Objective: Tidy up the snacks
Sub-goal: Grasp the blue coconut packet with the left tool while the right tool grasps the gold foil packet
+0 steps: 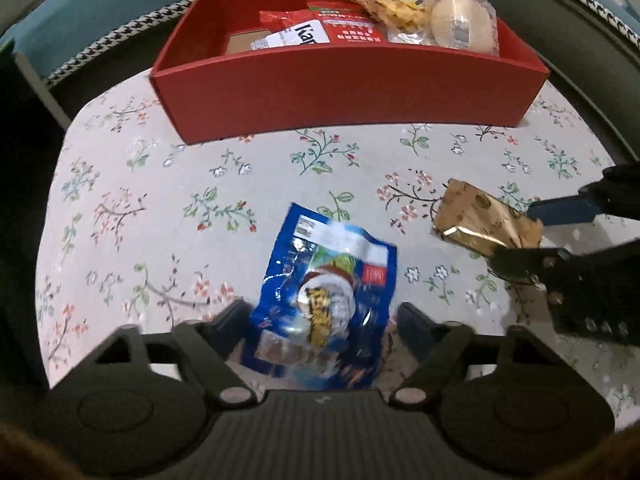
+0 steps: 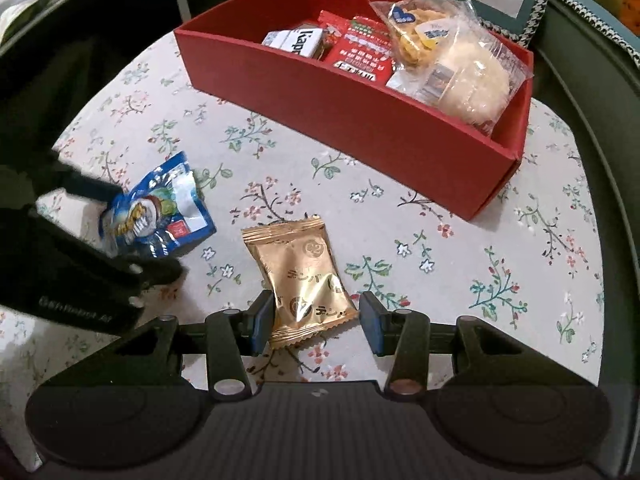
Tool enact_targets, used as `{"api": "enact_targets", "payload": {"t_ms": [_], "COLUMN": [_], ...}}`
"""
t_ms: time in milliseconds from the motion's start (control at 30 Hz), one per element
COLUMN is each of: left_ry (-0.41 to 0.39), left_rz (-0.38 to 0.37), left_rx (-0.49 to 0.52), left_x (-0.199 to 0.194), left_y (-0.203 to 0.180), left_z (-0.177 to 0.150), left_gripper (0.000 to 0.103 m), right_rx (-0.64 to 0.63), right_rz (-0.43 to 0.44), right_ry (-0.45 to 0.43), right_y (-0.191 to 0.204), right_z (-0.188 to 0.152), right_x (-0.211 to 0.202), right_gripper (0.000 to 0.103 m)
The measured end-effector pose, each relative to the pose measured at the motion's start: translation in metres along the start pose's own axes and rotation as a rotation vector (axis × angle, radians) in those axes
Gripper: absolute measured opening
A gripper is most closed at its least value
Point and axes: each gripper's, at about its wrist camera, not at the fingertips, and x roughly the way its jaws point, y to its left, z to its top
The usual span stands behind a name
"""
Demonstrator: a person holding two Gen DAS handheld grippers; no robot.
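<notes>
Left wrist view: left tool (image 1: 320,320), fingers spread on either side of the blue snack packet (image 1: 326,300); whether they pinch it cannot be told. Packet lies on the floral desk (image 1: 160,200). Red box (image 1: 348,92) stands beyond, holding several wrapped snacks, among them a round bun in clear wrap (image 1: 462,26). Gold packet (image 1: 480,220) to the right, between the right tool's fingers.

Right wrist view: right tool (image 2: 316,320), fingers released, spread either side of the gold packet (image 2: 300,280), which lies flat on the desk (image 2: 440,260). Blue snack packet (image 2: 160,212) at left, at the left tool's tip. Red box (image 2: 360,120) behind.
</notes>
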Motion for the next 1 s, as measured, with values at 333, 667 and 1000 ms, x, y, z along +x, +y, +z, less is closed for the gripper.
{"api": "enact_targets", "payload": {"t_ms": [333,667,1000], "left_ry": [-0.022,-0.094,-0.198], "left_rz": [-0.022,-0.076,-0.049], "left_rx": [-0.037,-0.131,-0.242], "left_x": [-0.011,-0.033,-0.060], "left_y": [-0.019,-0.009,0.006], "left_z": [-0.021,-0.017,-0.001], "left_gripper": [0.079,0.079,0.078], "right_rx": [0.006,0.031,0.033], "right_rz": [-0.005,-0.013,0.001], "right_ry": [-0.038,-0.088,-0.132], "right_y": [0.006,0.011,0.016], "right_z": [-0.006,-0.009,0.006], "right_x": [-0.017,-0.037,-0.045], "right_gripper": [0.054,0.054,0.054]}}
